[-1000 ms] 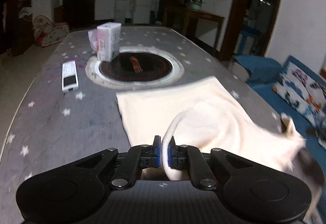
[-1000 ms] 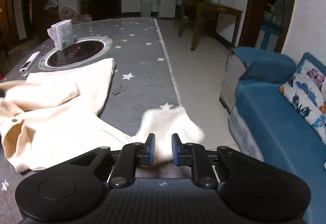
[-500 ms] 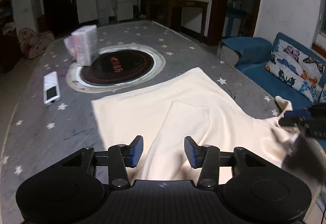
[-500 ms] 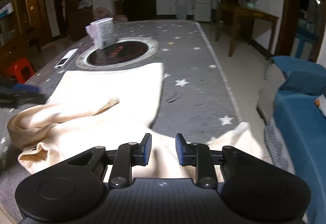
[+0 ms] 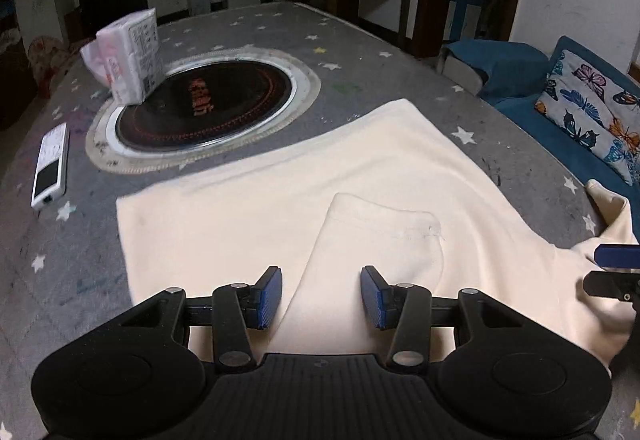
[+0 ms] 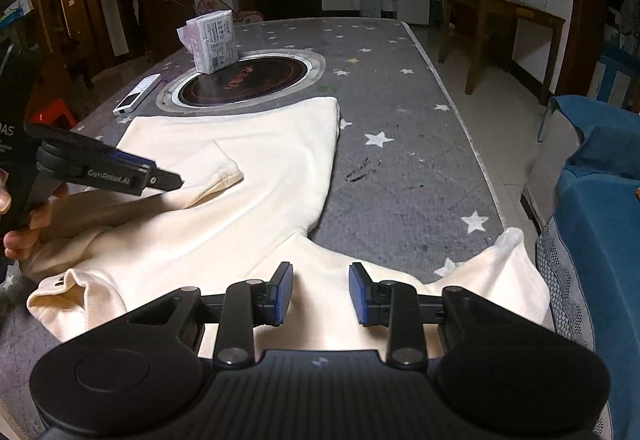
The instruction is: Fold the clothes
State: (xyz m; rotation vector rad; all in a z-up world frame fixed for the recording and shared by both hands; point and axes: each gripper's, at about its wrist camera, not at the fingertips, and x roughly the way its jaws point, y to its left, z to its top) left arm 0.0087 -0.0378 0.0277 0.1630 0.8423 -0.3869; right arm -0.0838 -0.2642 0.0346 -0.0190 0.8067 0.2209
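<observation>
Lying flat on the table (image 5: 72, 280) near the hob (image 5: 204, 108), the shirt (image 5: 280, 208) had one sleeve (image 5: 376, 236) folded inward; left gripper (image 5: 321, 296) jaws were closing, pinching nothing; right gripper (image 6: 320, 294) jaws were opening, gripping nothing, above the other sleeve (image 6: 500, 272), likely the next fold.

1. The cream shirt (image 5: 280, 208) is soft, matt knit cloth
2. The table (image 5: 68, 288) wears a matt grey starred cover
3. The round cooktop (image 5: 204, 104) is glossy black glass, metal-rimmed
4. The tissue pack (image 5: 128, 56) has shiny plastic wrap
</observation>
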